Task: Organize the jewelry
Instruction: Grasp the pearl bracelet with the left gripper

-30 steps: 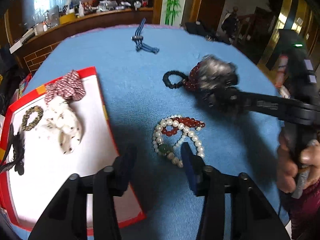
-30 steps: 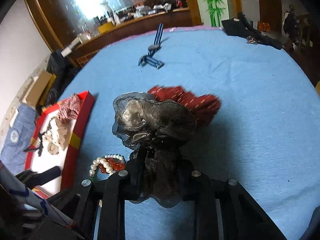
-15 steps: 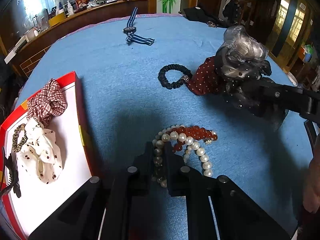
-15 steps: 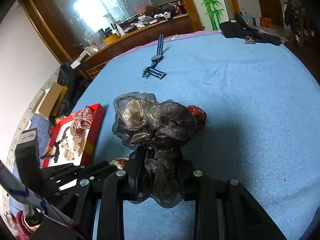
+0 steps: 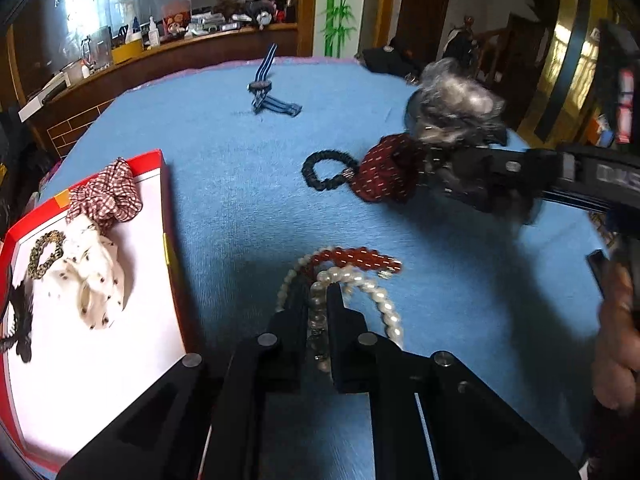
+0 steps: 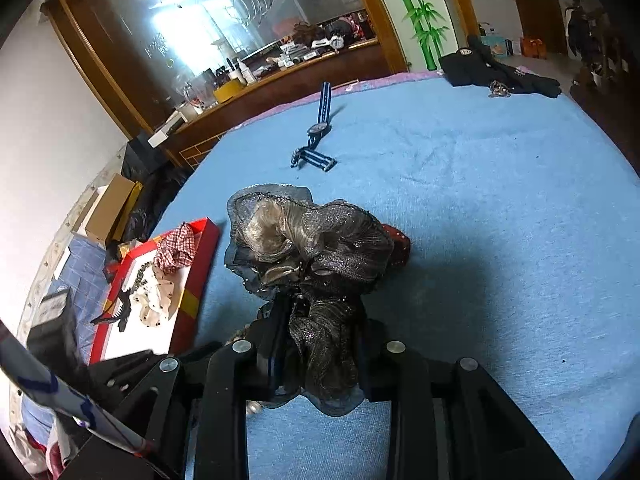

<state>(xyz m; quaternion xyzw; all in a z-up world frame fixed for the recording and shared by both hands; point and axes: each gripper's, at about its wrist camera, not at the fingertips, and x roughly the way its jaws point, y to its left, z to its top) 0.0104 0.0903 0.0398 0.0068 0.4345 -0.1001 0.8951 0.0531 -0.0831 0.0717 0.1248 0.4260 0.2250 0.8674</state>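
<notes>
My left gripper (image 5: 318, 300) is shut on a pearl bracelet (image 5: 376, 296), which trails to the right with a red bead bracelet (image 5: 352, 258) against it. My right gripper (image 6: 316, 312) is shut on a grey glittery scrunchie (image 6: 308, 236) and holds it above the blue cloth; it also shows in the left wrist view (image 5: 456, 108). A dark red dotted scrunchie (image 5: 386, 176) and a black hair tie (image 5: 320, 170) lie under it. The red-rimmed white tray (image 5: 152, 240) at the left holds a checked scrunchie (image 5: 106, 196), a white dotted scrunchie (image 5: 92, 280) and a small leopard hair tie (image 5: 44, 254).
A blue striped watch (image 5: 266, 92) lies at the far side of the blue cloth (image 5: 240, 208). A black garment (image 6: 496, 70) lies at the far right edge. A black hair clip (image 5: 18, 320) sits at the tray's left. Boxes (image 6: 108, 210) stand on the floor beyond the tray.
My left gripper closed on the pearl bracelet and has lifted it, dragging the red beads. My right gripper rose with the grey scrunchie, uncovering the dark red one.
</notes>
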